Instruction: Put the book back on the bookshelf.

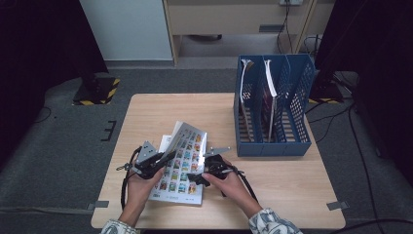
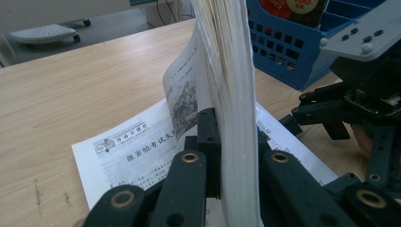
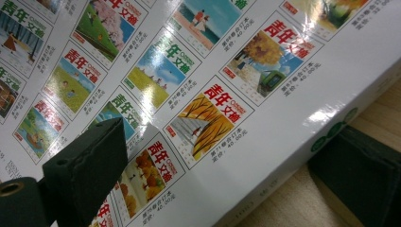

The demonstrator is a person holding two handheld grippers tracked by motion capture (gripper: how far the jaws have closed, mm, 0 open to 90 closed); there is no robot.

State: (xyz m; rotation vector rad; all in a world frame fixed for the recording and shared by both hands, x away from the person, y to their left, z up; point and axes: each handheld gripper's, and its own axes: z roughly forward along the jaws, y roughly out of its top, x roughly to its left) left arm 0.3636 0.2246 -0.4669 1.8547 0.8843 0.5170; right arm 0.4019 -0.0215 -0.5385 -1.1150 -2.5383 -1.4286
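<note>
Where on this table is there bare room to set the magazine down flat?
The far-left stretch of the table, left of the blue file rack, is bare wood. So is the near-right corner in front of the rack. The near-middle is crowded by the magazine and both hand-held grippers, left and right.
</note>
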